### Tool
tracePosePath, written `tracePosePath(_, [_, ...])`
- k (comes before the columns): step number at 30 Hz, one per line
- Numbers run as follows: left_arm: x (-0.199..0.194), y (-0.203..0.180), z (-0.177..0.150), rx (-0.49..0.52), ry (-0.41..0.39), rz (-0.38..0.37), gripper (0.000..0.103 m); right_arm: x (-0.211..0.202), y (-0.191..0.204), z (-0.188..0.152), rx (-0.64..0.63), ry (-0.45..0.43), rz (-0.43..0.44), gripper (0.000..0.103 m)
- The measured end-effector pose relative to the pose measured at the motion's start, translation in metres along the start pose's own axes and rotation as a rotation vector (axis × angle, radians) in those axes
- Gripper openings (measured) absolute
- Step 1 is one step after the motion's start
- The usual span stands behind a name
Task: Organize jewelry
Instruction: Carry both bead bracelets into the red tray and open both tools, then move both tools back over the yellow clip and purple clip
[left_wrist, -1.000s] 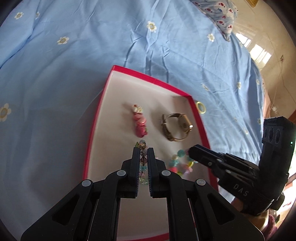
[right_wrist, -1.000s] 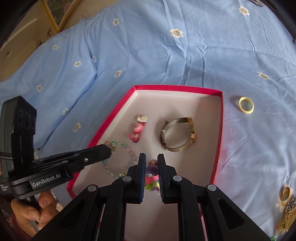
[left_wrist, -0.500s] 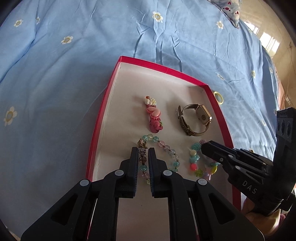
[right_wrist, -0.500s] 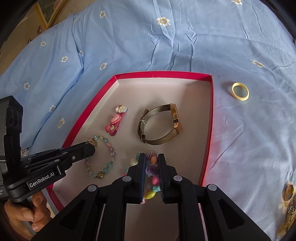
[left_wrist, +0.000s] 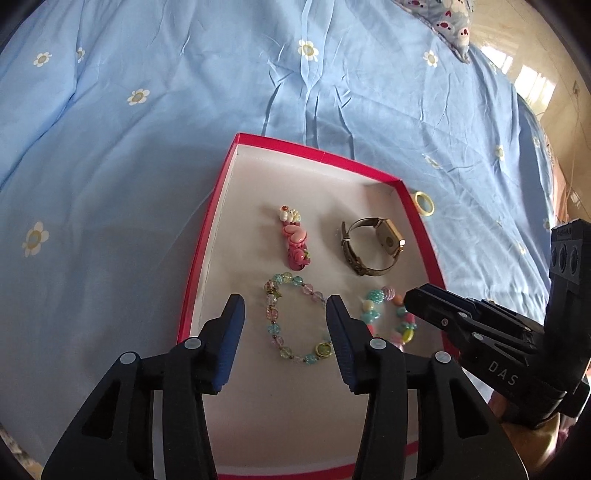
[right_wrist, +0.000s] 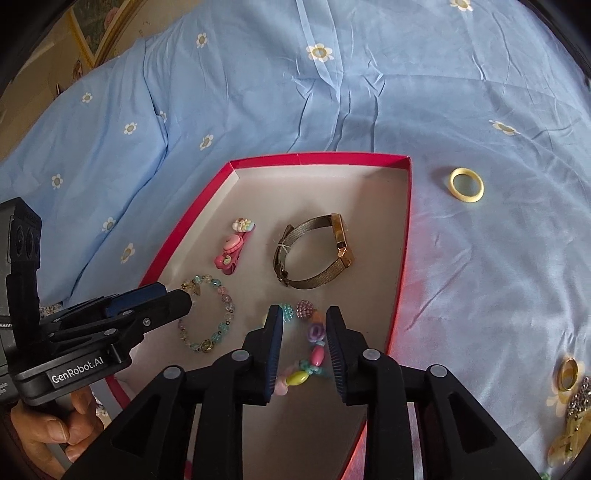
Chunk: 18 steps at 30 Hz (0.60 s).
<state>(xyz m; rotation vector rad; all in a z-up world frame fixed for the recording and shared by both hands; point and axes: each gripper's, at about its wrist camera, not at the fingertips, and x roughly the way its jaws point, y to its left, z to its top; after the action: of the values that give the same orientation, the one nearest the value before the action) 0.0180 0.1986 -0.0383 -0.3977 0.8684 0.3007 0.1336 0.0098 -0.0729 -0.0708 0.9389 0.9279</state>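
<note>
1. Left wrist view: a second ago the left gripper (left_wrist: 284, 317) was pinched on the pastel glass-bead bracelet (left_wrist: 293, 319). Now its jaws are opening and already stand fairly wide. The bracelet lies flat as a loop on the floor of the red-rimmed tray (left_wrist: 207, 258), between the 2 pads but apart from the left one; whether the right pad brushes its edge I cannot tell. The pink hair clip (left_wrist: 294, 242) and the gold watch (left_wrist: 373, 245) lie further back in the tray, where they were. A pale yellow ring (left_wrist: 424, 203) sits on the blue sheet (left_wrist: 147, 184) just outside the tray's right rim.

2. Right wrist view: the right gripper (right_wrist: 304, 332) was likewise clamped on the chunky coloured bead bracelet (right_wrist: 308, 347) and is now opening, though its gap is narrower. The beads rest on the tray floor between the pads, seemingly released. More gold pieces (right_wrist: 569, 406) lie on the sheet at the far right, well apart from the tray.

3. Meaning: both bracelets look delivered, making 4 items in the tray. The ring and the gold pieces outside remain to be collected, so the job seems only partly done.
</note>
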Motion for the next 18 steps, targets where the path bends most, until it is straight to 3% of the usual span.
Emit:
tracePosePath(4, [-0.011, -0.002, -0.004, -0.009, -0.011, -0.015, 0.045, -0.02, 0.002, -0.004, -0.002, -0.031, 0.014, 0.03])
tracePosePath(6, [-0.015, -0.005, -0.007, -0.01, -0.014, -0.023, 0.045, -0.031, 0.002, -0.008, -0.001, -0.054, 0.019, 0.037])
tracePosePath(18, [-0.027, -0.054, -0.026, 0.069, 0.005, -0.101, 0.053, -0.093, -0.037, -0.04, 0.082, -0.112, -0.056, 0.038])
